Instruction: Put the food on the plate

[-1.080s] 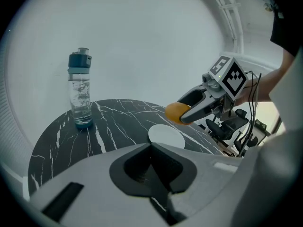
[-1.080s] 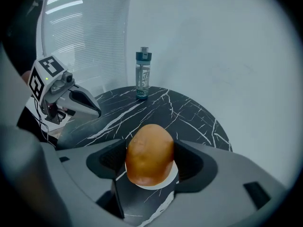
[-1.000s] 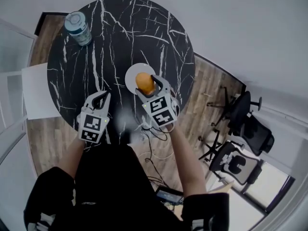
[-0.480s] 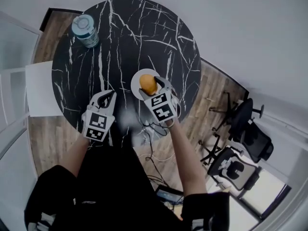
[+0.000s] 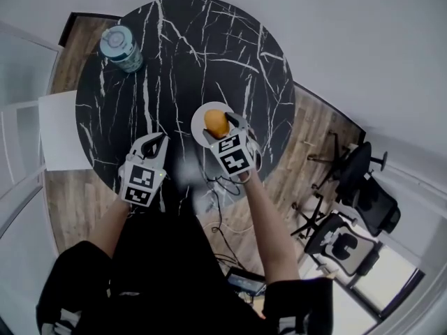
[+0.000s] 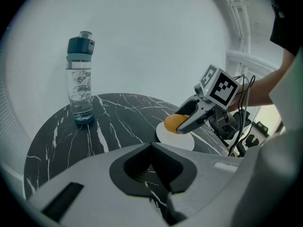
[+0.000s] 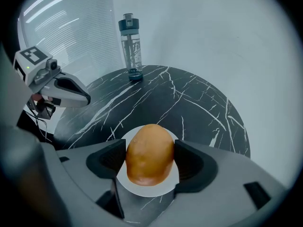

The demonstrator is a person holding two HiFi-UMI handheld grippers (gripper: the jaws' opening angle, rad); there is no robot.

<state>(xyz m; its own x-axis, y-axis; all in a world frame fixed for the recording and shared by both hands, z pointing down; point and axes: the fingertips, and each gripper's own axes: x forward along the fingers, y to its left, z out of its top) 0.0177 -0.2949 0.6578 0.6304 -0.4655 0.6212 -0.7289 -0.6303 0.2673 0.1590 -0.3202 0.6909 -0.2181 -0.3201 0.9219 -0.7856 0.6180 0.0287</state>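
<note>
An orange-brown, rounded piece of food [image 7: 149, 159] is clamped between the jaws of my right gripper [image 7: 150, 157], which is shut on it. It hangs low over a small white plate [image 7: 142, 187] on the near right part of the round black marble table [image 5: 174, 61]. From the head view the food [image 5: 216, 121] covers the middle of the plate [image 5: 200, 115], with the right gripper [image 5: 221, 125] around it. The left gripper view shows the food [image 6: 173, 122] just above the plate [image 6: 182, 141]. My left gripper [image 5: 155, 139] hovers over the table's near edge, to the plate's left, shut and holding nothing [image 6: 151, 148].
A clear water bottle [image 5: 120, 47] with a teal cap stands at the table's far left, also visible as the bottle [image 6: 80, 82] and the bottle [image 7: 131, 48]. A white panel [image 5: 61, 131] borders the table on the left. Black office chairs [image 5: 349, 201] stand on the wood floor to the right.
My right gripper has carried the food a little farther in, from the plate's near edge to above its middle. The left gripper has hardly moved.
</note>
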